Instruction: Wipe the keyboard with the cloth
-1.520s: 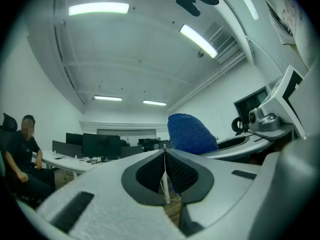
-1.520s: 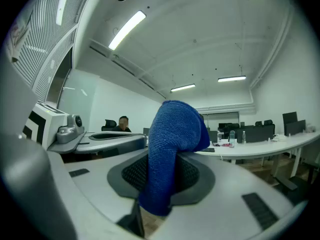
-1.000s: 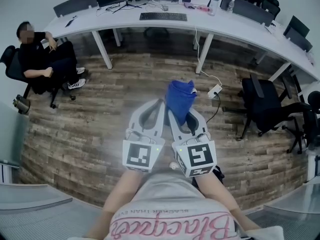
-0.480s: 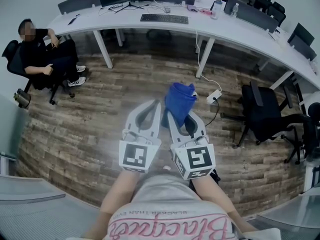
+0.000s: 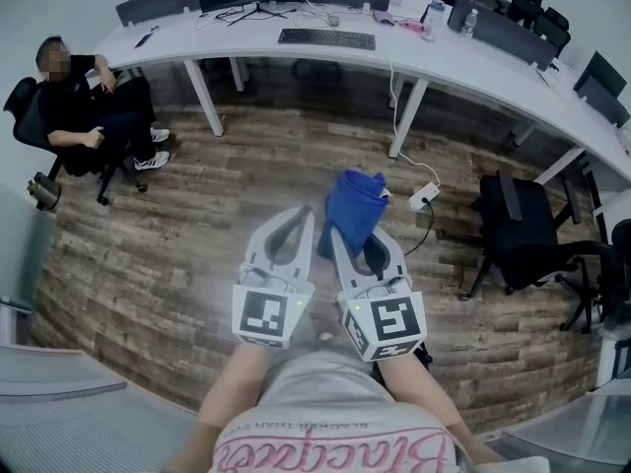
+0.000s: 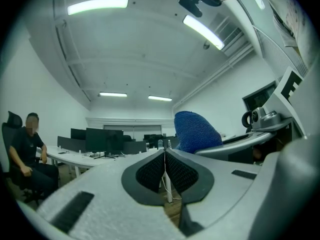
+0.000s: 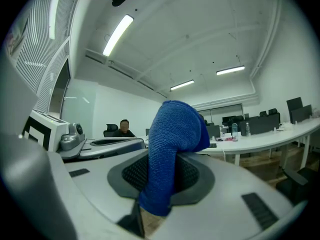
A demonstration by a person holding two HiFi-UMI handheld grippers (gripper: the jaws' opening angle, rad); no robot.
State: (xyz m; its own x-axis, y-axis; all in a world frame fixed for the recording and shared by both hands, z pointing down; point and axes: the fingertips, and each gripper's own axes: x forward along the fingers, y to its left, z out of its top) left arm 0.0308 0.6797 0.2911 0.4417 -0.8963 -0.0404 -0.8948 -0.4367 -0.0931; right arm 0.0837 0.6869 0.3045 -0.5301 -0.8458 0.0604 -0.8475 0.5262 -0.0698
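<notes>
Carrying step: right claw [image 5: 342, 233] clamped on the blue cloth [image 5: 355, 197], left claw [image 5: 310, 217] closed and empty, both well apart from the keyboard [image 5: 326, 38] on the tabletop [image 5: 463, 59]. Next, I judge, comes walking the cloth to the keyboard.

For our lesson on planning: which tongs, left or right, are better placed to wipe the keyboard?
Right. The right tongs are shut on the blue cloth; the left tongs are shut and empty. The keyboard is far from both.
</notes>
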